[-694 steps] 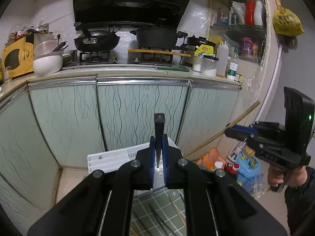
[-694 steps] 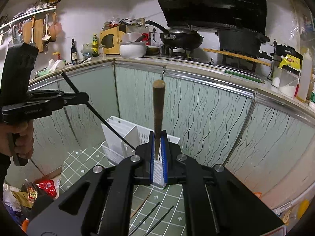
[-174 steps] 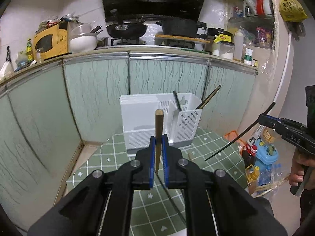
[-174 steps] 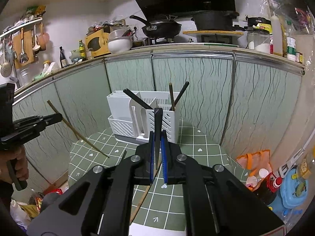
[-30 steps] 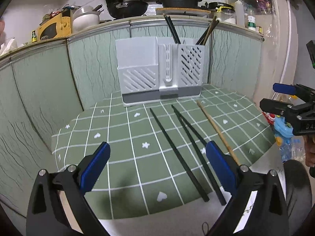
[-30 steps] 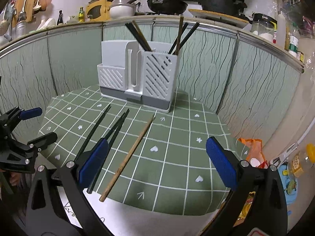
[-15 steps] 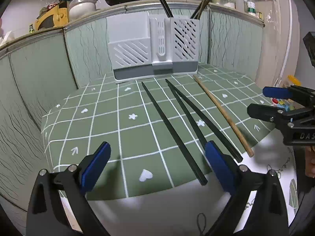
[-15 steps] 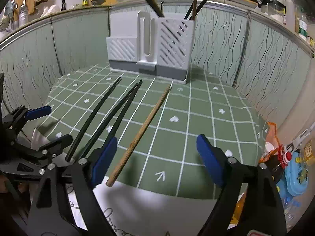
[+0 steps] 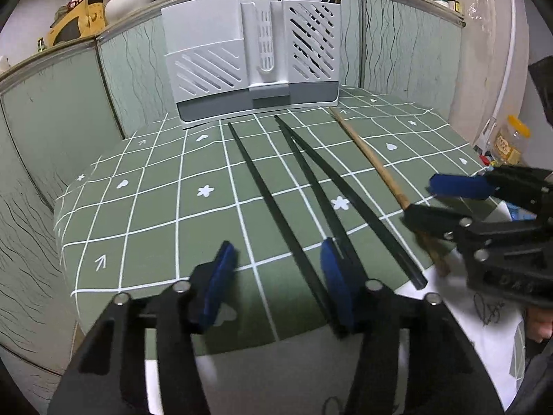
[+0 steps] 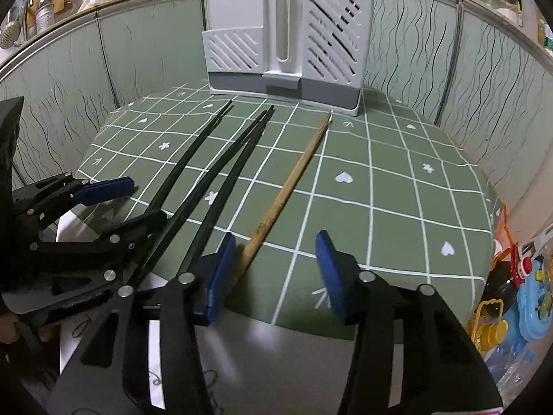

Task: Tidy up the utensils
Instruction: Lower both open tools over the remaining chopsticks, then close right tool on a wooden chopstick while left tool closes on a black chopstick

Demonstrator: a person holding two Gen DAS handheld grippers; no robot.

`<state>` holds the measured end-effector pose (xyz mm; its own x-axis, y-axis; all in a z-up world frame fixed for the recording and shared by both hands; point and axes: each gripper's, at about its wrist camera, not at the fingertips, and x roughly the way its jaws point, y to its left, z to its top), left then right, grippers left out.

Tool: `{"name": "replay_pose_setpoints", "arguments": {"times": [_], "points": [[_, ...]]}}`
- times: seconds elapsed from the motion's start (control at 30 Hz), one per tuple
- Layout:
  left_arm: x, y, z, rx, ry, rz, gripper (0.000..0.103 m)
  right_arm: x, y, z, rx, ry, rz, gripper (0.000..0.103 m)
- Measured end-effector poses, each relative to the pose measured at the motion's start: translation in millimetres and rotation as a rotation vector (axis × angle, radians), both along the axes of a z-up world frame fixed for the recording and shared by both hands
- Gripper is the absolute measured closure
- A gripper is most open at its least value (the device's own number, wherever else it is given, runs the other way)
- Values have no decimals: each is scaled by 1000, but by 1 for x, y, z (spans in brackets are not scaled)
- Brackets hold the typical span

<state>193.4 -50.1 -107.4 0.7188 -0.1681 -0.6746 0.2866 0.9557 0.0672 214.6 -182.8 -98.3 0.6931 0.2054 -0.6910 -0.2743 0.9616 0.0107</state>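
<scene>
Three black chopsticks (image 9: 276,207) and one wooden chopstick (image 9: 373,166) lie on the green grid mat (image 9: 155,190), pointing at the white utensil holder (image 9: 255,58), which holds several chopsticks. My left gripper (image 9: 276,276) is open, low at the mat's near edge, its jaws straddling the near end of the leftmost black chopstick. My right gripper (image 10: 276,266) is open at the near edge; the wooden chopstick (image 10: 293,180) has its near end just inside the left finger. Each gripper shows in the other's view: the left gripper (image 10: 114,204) and the right gripper (image 9: 435,200).
Green patterned cabinet fronts (image 9: 397,41) stand behind the mat. White paper (image 9: 490,314) lies under the mat's near edge. Bottles and a blue toy (image 10: 518,297) are on the floor to the right. The counter above carries pots and jars.
Both grippers have dropped lower and moved forward to the near ends of the chopsticks. Their jaws have narrowed from wide open but stay open.
</scene>
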Motion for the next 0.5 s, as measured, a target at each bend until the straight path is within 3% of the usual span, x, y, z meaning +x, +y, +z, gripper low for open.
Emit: {"name": "replay_pose_setpoints", "arguments": {"times": [0.33,0.5], "points": [[0,4,-1,-37,-17,39,81,-2,-4,-4,0,-7,-78,80],[-1,4,-2,-31,-30,60,86,-5,-7,-4,4,-11,-105,81]]}}
